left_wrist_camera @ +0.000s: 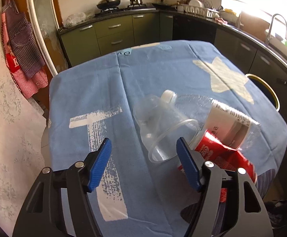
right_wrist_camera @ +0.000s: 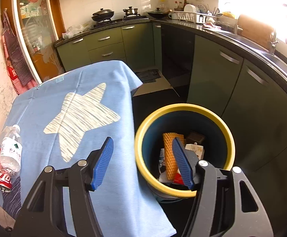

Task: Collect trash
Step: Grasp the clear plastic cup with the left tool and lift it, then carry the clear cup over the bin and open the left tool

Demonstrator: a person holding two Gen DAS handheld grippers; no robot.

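Left gripper (left_wrist_camera: 143,163) spread wide and empty, low over the table (left_wrist_camera: 80,90), facing a heap of three items: clear cup (left_wrist_camera: 159,130) on its side with its rim toward the jaws, bottle (left_wrist_camera: 218,116) lying across a red can (left_wrist_camera: 222,154). Right gripper (right_wrist_camera: 142,160) likewise wide apart and holding nothing, poised at the edge of the bin (right_wrist_camera: 185,107), which stands on the floor beside the table and already contains scraps. Risks, as judged: the cup is thin and may buckle or spring out under a hard pinch; the right pad of the left gripper sits close to the can, so closing there could catch two items at once; disturbing the heap could roll the bottle toward the near table edge
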